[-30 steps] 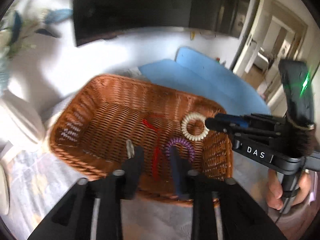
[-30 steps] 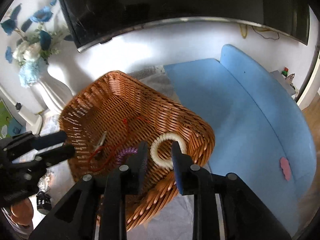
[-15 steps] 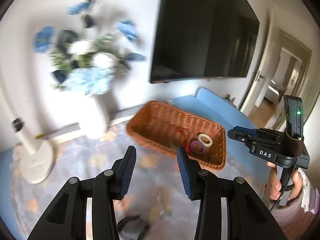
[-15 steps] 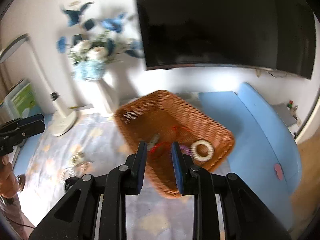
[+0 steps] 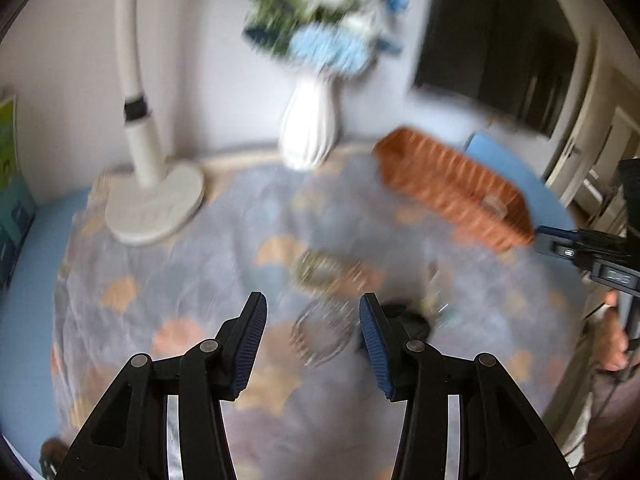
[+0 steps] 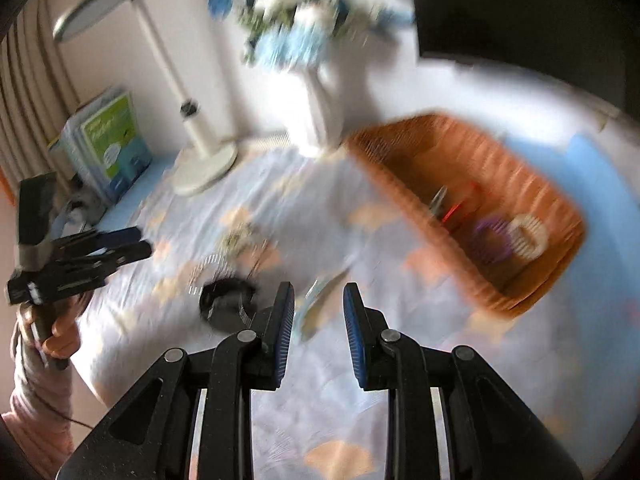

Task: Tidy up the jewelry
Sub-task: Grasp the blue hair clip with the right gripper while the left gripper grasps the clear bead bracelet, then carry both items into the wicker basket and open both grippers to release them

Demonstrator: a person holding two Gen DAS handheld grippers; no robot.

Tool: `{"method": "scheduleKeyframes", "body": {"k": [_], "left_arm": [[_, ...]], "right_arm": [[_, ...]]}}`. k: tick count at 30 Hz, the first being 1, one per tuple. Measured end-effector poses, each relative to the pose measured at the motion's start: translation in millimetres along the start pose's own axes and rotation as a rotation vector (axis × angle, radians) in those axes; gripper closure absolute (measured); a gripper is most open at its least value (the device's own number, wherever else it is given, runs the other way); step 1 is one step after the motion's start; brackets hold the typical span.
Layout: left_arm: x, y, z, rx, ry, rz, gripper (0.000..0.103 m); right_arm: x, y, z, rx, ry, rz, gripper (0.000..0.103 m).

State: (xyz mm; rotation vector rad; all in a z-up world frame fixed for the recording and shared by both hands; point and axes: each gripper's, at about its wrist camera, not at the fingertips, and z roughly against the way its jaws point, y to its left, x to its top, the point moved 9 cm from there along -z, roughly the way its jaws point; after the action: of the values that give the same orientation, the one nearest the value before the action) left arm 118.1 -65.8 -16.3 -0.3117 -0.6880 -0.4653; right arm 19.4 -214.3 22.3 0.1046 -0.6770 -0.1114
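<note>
Both views are blurred by motion. My left gripper (image 5: 312,312) is open and empty above loose jewelry on the patterned cloth: a silvery bracelet (image 5: 320,332), a black hair tie (image 5: 408,320) and a beaded piece (image 5: 320,268). My right gripper (image 6: 319,300) is open and empty, above a small pale clip (image 6: 320,296) next to the black hair tie (image 6: 226,296). The wicker basket (image 6: 404,184) at the right holds a white coil tie (image 6: 528,234), a purple coil tie (image 6: 490,236) and a red cord (image 6: 456,210). The basket also shows in the left wrist view (image 5: 452,188).
A white desk lamp (image 5: 152,196) and a white vase of blue flowers (image 5: 308,132) stand at the back of the table. Books (image 6: 108,144) lean at the far left. A dark screen (image 6: 540,12) hangs on the wall. A blue mat (image 6: 600,176) lies beyond the basket.
Both grippers have pulled back from the basket and swung left over the cloth. The white coil tie stays in the basket. The left jaws are wider apart.
</note>
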Motion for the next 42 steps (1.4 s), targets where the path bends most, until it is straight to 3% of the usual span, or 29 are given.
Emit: {"method": "scheduleKeyframes", "body": {"k": [5,12,17,22,26,27,29,32,37,42], "left_arm": [[-31,14,-39,-0.005,0.089,0.021,0.053],[-39,8,-58,-0.006,0.113,-0.005,0.053],[-39,2,-65,0.0,0.125,-0.024,0.055],[-39,-1,-75,0.072,0.143,-0.071,0.071],[-37,-4,-78,0.078,0.132,-0.069,0.082],[-36,-3,-78,0.088,0.129,-0.069,0.093],[-37,-2,-77,0.095,0.127,-0.065,0.096],[-38,0,-75,0.08,0.126,-0.041,0.096],[-39,1,-64,-0.035,0.114,0.046,0.096],[-33,-9,-46,-0.122,0.091,0.079,0.096]], "right_arm": [[-30,2,-46,0.026,0.099,-0.051,0.075],[-11,-18,-95,0.01,0.144,-0.185,0.075],[-8,-11,-112,-0.055,0.137,-0.156,0.075],[-9,-1,-114,-0.152,0.116,-0.044,0.076],[-14,2,-112,-0.202,0.107,0.033,0.087],[-16,2,-111,-0.211,0.107,0.05,0.09],[-22,1,-105,-0.227,0.118,0.095,0.095],[-36,-6,-90,-0.189,0.13,0.092,0.095],[-56,-17,-68,-0.043,0.128,0.013,0.095],[-67,-28,-42,0.0,0.106,-0.031,0.095]]}}
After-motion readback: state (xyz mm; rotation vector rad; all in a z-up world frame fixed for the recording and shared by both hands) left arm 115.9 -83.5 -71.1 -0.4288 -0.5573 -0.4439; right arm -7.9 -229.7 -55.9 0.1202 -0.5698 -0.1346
